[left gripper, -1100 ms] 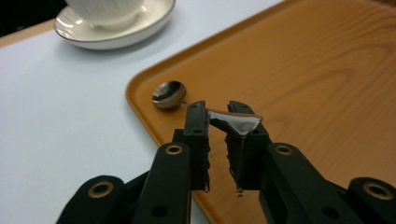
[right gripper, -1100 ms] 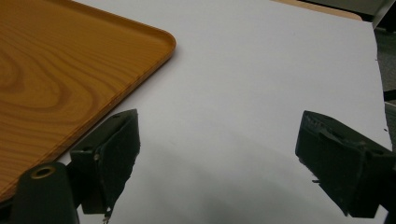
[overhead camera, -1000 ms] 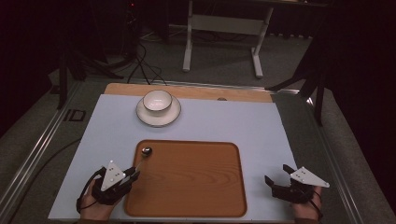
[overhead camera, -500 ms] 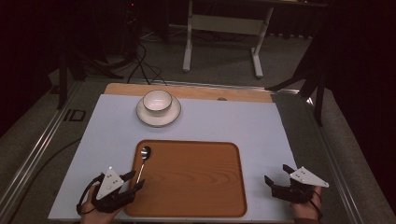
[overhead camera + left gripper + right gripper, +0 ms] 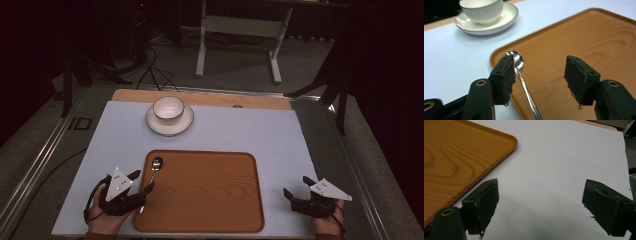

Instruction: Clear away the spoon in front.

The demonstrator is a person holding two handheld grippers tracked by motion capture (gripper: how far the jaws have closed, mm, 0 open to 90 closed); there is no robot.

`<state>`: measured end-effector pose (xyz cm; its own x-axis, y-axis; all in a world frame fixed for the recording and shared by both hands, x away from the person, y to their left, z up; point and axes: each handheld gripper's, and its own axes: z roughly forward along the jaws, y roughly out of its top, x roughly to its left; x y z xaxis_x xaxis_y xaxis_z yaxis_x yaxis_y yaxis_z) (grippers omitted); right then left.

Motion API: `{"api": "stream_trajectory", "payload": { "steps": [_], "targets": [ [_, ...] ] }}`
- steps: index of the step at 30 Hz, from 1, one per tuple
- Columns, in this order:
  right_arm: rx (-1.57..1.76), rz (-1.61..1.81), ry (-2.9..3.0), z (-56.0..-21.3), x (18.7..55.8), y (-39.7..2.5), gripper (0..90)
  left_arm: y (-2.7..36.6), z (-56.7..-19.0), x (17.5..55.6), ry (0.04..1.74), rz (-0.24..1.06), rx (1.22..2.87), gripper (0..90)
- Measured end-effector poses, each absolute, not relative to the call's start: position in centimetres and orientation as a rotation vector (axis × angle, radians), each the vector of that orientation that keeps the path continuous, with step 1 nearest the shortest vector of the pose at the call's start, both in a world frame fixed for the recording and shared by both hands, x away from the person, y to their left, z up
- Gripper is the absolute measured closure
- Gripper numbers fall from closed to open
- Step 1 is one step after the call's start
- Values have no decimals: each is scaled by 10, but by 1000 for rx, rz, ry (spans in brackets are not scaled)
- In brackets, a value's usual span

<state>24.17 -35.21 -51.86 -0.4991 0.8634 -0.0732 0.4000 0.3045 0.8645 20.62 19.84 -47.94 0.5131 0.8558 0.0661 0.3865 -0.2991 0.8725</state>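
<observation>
I am holding a two-jaw gripper in each hand at a table covered with a pale sheet [image 5: 250, 132]. In the high view, my left gripper [image 5: 139, 187] sits at the lower left of the frame, at the left edge of a wooden tray [image 5: 210, 195]. Its jaws are spread wide and grip nothing.

A metal spoon [image 5: 152, 176] lies on the left edge of the tray, its bowl pointing toward the top of the frame and its handle running down over the rim toward my left gripper. In the left gripper view the spoon [image 5: 524, 82] appears just beside the left-hand jaw, its handle passing between the two jaws without being pinched.

The spoon looks light, rigid and polished, so I judge it slippery. The thin handle is the natural place to take hold, squeezed across its width, though it lies low and may slide against the tray.

The tray is rectangular with rounded corners, a low raised rim and a visible orange-brown wood grain. It looks smooth and stiff.

At the upper left of the high view, a white cup [image 5: 168, 107] stands on a white saucer [image 5: 170, 125]. Both look like glazed ceramic, hard and breakable.

My right gripper [image 5: 300, 191] rests at the lower right of the high view, well apart from the tray. Its jaws are wide open over the bare sheet and hold nothing.
</observation>
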Motion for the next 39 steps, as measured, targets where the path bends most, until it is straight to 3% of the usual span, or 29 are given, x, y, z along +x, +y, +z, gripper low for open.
{"api": "stream_trajectory", "payload": {
  "steps": [19, 39],
  "targets": [
    [1123, 1125, 2022, -518, 241, -353, 137, 231, -456, 245, 1112, 814, 1753, 400],
    [1148, 1137, 1983, -519, 242, -359, 136, 272, -492, 262, 1317, 913, 1663, 410]
  ]
}}
